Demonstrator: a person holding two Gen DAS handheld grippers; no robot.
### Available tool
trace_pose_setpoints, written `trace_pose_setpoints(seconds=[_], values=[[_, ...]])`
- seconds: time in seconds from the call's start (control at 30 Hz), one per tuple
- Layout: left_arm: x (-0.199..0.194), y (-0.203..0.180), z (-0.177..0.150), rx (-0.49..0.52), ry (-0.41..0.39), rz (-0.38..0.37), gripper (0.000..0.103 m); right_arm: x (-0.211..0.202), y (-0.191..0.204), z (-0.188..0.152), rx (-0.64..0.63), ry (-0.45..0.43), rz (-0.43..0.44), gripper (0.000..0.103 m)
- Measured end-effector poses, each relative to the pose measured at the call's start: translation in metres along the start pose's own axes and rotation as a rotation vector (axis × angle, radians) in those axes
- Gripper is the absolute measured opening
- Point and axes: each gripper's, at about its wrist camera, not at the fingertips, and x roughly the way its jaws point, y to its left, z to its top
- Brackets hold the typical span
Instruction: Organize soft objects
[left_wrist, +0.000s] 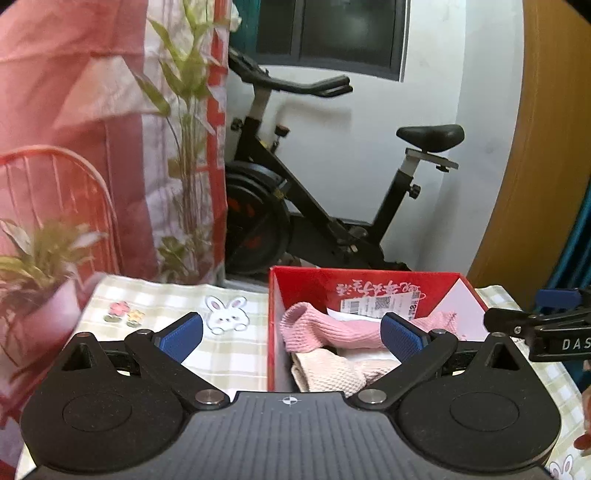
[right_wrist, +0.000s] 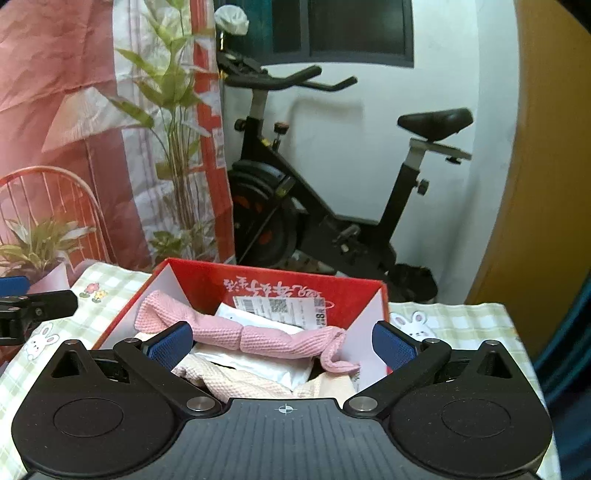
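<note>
We cannot see the floor of the red box (right_wrist: 280, 288): the pink towel (right_wrist: 266, 338), a cream towel (right_wrist: 236, 384) and white packets cover it, and the right claw (right_wrist: 282, 341) body hides its near wall. The printed label (right_wrist: 284, 306) is too small to read. In the left view the potted plant (left_wrist: 40, 254) is blurred, and the frame's right edge cuts off the other claw's lettering (left_wrist: 574, 344).

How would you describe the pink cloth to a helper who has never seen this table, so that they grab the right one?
On the checked tablecloth stands an open red box. The pink cloth lies on top inside it, stretched from wall to wall. Unlike the cream cloth beneath, it is rose pink and twisted into a long roll.
</note>
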Motion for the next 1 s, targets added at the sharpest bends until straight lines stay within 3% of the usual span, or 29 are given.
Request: trace_pose_setpoints(seconds=[0.27,0.5,1.0], values=[[-0.040,-0.010,0.001,0.088,-0.050,0.001,0.103,-0.042,0.003,-0.004,0.014,-0.047,-0.002,0.103],[-0.087,-0.025,-0.003,0.184,-0.132,0.092,0.103,-0.083,0.008,-0.008,0.026,-0.086,0.013,0.103],[-0.195,-0.029,-0.024,0.082,-0.183,0.062,0.103,-0.196,0.033,-0.030,0.029,-0.214,0.001,0.103]])
